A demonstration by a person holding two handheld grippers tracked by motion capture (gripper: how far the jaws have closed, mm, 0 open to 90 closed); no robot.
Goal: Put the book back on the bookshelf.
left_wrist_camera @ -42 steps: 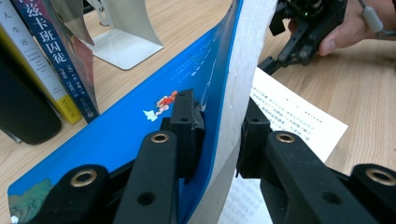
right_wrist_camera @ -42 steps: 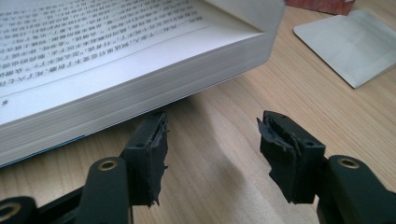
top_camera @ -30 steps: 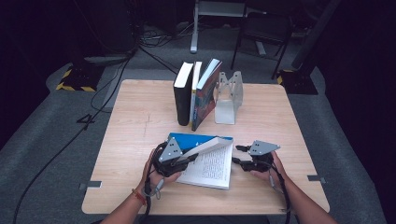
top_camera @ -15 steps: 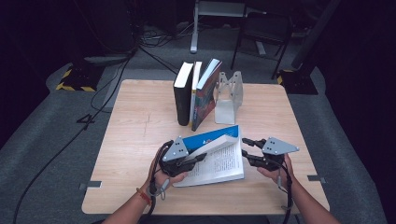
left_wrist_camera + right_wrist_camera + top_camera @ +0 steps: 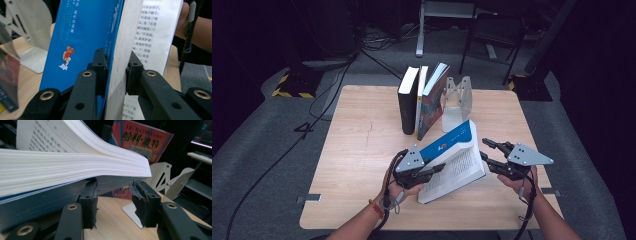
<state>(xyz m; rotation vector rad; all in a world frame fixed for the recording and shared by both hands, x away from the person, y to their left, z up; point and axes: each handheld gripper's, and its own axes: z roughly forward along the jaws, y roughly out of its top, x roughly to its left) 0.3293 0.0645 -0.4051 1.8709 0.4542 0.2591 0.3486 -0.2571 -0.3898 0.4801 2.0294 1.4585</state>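
Note:
A thick book with a blue cover (image 5: 451, 142) is tilted up off the wooden table (image 5: 362, 145), its printed pages facing down and right. My left gripper (image 5: 438, 170) is shut on the book's lower left edge. In the left gripper view my left gripper (image 5: 117, 70) clamps the blue cover and a block of pages of the book (image 5: 82, 37). My right gripper (image 5: 483, 149) is open just right of the book's page edge. In the right gripper view my right gripper (image 5: 113, 195) has its jaws apart under the book (image 5: 62, 165), pinching nothing.
Three books (image 5: 421, 102) stand at the back of the table, leaning by a metal bookend (image 5: 457, 100). The bookend (image 5: 162, 177) and a red book cover (image 5: 140, 140) lie beyond the right jaws. Cables and a chair are on the floor behind.
The blue book has gone from lying open and nearly flat to tilted steeply up in my left gripper. My right gripper has shifted to the right along the book's edge.

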